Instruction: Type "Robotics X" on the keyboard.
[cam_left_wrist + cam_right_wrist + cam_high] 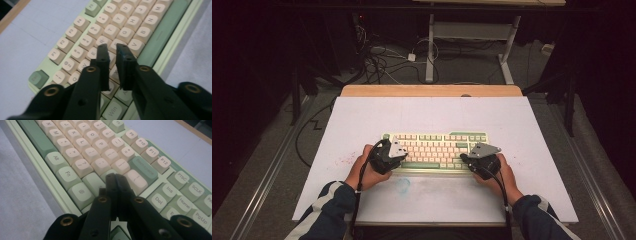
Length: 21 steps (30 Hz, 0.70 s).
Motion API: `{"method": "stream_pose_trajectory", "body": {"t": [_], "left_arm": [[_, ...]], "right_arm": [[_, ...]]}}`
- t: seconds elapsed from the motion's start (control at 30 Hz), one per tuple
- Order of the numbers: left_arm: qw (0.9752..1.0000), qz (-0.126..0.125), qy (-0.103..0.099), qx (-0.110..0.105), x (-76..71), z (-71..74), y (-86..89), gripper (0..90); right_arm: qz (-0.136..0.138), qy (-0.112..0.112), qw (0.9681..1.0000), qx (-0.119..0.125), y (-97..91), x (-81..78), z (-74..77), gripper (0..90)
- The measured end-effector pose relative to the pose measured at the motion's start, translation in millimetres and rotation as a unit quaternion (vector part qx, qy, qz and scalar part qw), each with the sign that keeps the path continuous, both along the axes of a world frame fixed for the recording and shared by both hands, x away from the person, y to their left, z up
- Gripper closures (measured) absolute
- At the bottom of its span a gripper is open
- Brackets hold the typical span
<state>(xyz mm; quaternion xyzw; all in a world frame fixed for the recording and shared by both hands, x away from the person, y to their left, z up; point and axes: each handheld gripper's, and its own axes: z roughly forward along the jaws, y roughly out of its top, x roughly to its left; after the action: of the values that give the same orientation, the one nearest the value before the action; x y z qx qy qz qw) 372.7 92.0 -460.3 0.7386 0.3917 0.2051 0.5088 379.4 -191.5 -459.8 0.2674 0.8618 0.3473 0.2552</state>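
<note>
Keyboard [435,151] lies mid-table on the white mat [362,125], a gripper poised over each end.
Left gripper [112,48] hovers slightly parted above the letters; right gripper [114,178], jaws together, points near Enter, seemingly to press keys.

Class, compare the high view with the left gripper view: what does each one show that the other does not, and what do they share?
High view alone: the whole white table, both hands, the right gripper, and the floor with cables beyond.

Left gripper view alone: readable key letters such as the V key, and the slim gap between its black jaws.

Both: the green and cream keyboard and the left gripper over its left part.
</note>
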Motion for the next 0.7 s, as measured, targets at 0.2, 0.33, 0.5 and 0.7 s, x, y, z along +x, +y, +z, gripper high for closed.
{"method": "stream_pose_trajectory", "body": {"t": [0.2, 0.33, 0.5, 0.7], "left_arm": [[0.9997, 0.016, -0.017, -0.009, 2.0, 2.1, 2.3, 64.3], [0.999, 0.03, -0.031, -0.006, 2.2, 2.7, 2.3, 55.8], [0.998, 0.036, -0.048, -0.019, 1.1, 7.1, 3.1, 46.5], [0.9973, 0.033, -0.056, -0.033, -0.5, 10.0, 3.5, 37.5]], "right_arm": [[0.003, 0.007, 0.9999, 0.007, -1.1, 0.6, 1.3, 90.0], [0.006, 0.007, 0.9999, 0.009, -0.5, 0.5, 3.2, 90.0], [0.002, 0.003, 0.9998, 0.018, -2.8, 0.9, 9.5, 90.0], [-0.001, -0.017, 0.9992, 0.037, -6.7, -1.5, 21.6, 89.5]]}}
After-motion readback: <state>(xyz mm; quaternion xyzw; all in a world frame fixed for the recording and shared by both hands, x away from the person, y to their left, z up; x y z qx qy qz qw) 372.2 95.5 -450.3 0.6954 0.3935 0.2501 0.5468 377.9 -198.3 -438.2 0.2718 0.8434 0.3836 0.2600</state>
